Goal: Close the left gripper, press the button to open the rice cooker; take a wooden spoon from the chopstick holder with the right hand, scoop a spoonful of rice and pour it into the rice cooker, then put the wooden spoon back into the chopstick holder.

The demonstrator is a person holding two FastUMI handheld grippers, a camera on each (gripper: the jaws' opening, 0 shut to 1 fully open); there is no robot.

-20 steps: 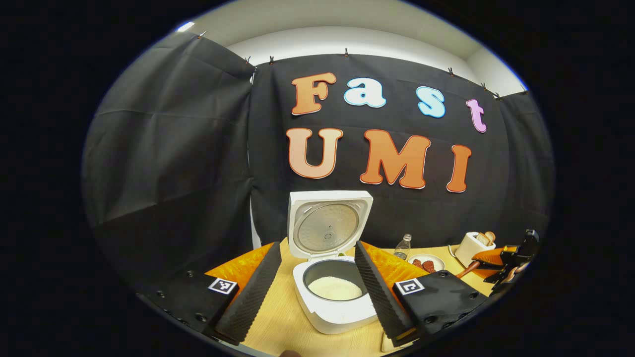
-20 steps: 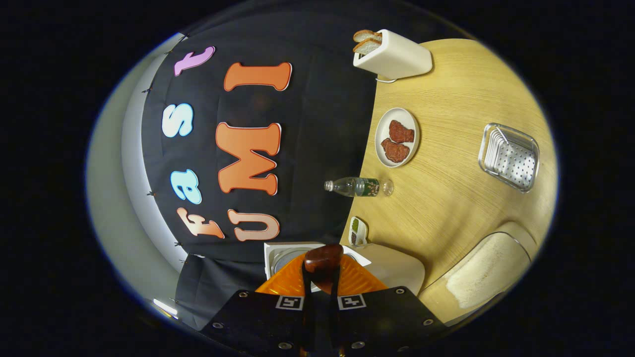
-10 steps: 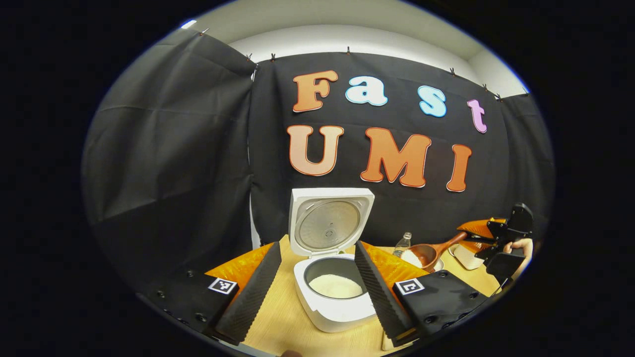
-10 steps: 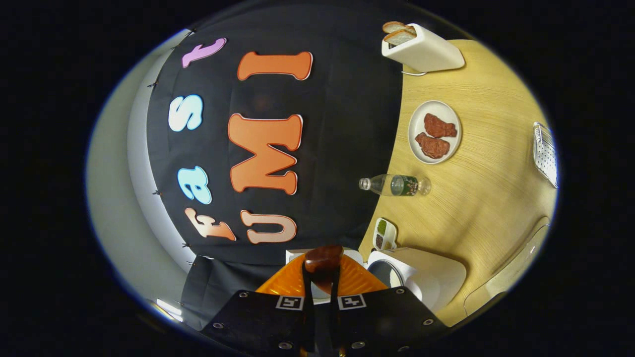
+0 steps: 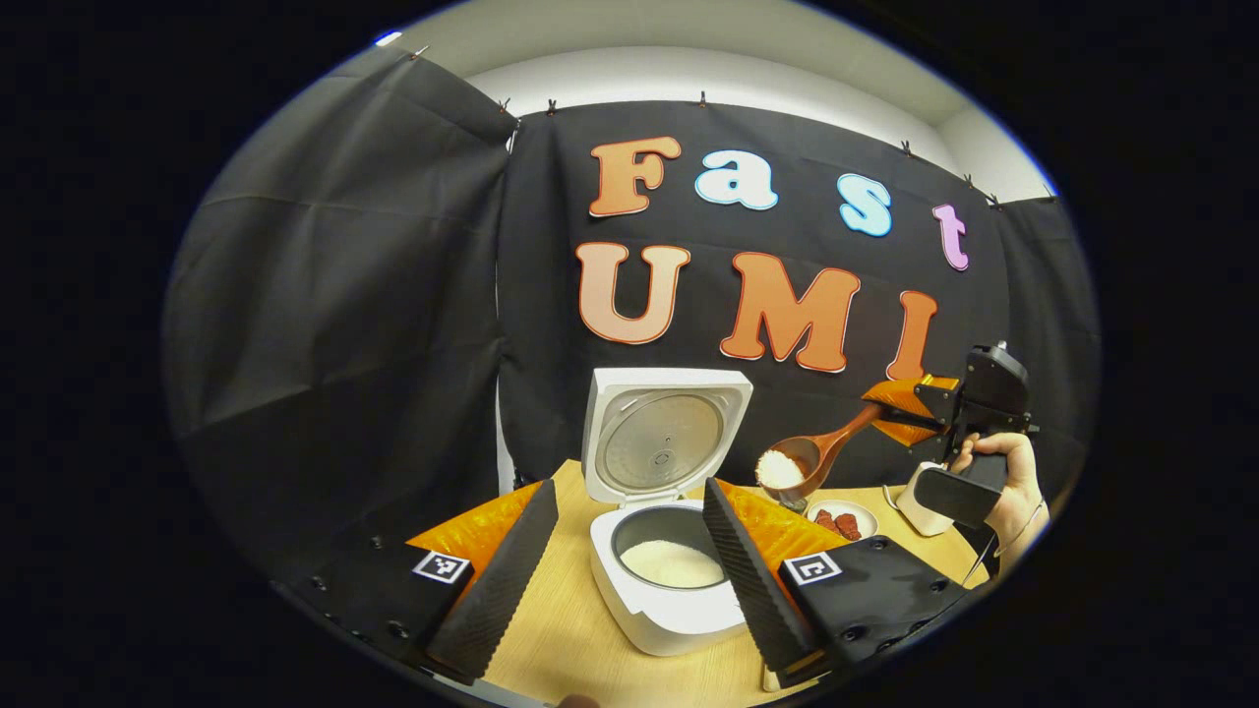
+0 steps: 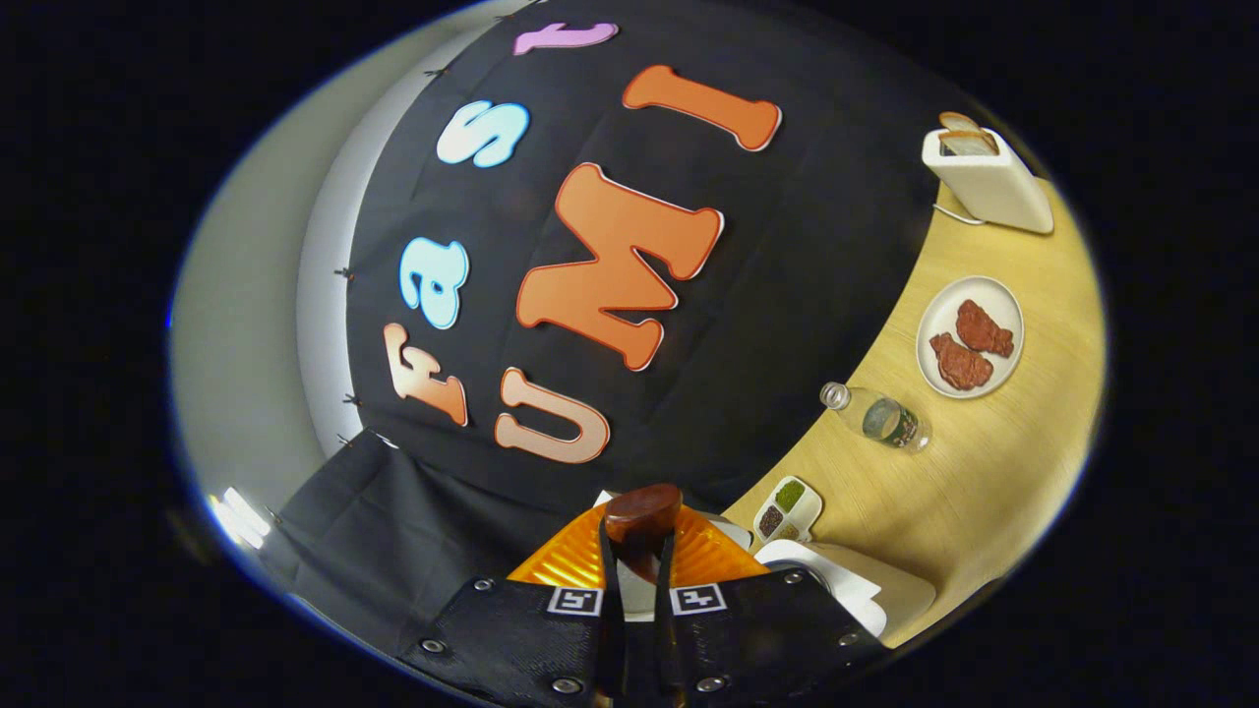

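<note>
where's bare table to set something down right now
Bare wood lies on the table between the water bottle and the near edge, below the plate of meat. It is crowded by the rice cooker, where the seasoning dish sits close.

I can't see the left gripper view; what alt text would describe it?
A wooden spoon heaped with rice, held by the right gripper in a hand, hangs right of the open rice cooker. The left gripper stands open, framing the cooker.

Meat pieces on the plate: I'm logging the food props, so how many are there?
2. Both lie on the plate by the bottle: one meat piece nearer the toaster, the other beside it.
</note>
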